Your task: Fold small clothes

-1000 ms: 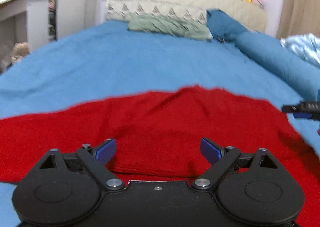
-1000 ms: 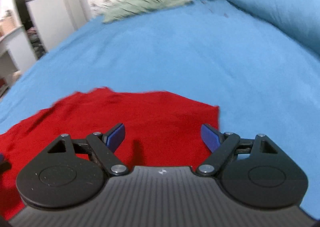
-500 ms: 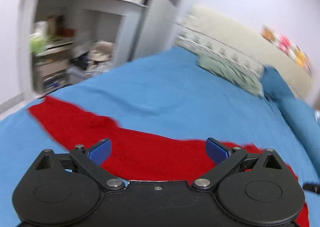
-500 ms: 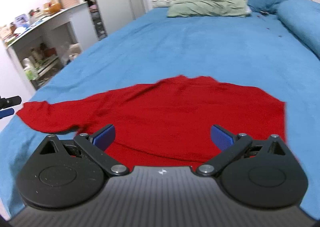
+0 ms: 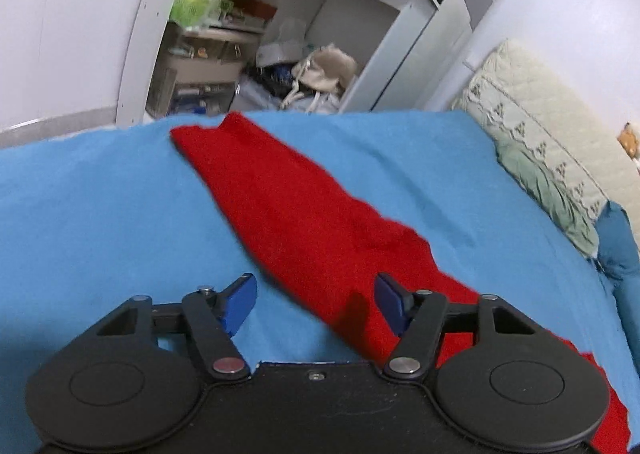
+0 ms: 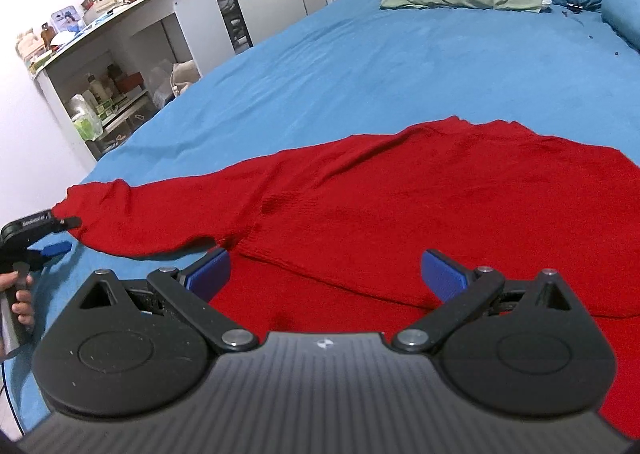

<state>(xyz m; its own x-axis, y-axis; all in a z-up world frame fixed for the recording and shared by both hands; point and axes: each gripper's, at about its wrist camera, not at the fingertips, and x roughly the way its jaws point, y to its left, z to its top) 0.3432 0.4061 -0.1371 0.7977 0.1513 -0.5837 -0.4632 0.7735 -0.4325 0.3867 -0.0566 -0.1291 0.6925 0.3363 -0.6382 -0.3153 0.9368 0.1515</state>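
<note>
Sweater: a red sweater (image 6: 420, 206) is lying spread flat on the blue bed sheet (image 6: 360, 66), one sleeve (image 5: 280, 190) stretching out toward the bed's edge, probably so it can be folded inward.
Left gripper (image 5: 316, 300): hovering near the sleeve, jaws spread wide, gripping nothing.
Right gripper (image 6: 326, 274): hanging over the sweater's body, jaws apart, holding nothing.
Shelves: a white shelf unit (image 6: 120, 42) beside the bed is holding bottles, bags and boxes; details are blurring.
</note>
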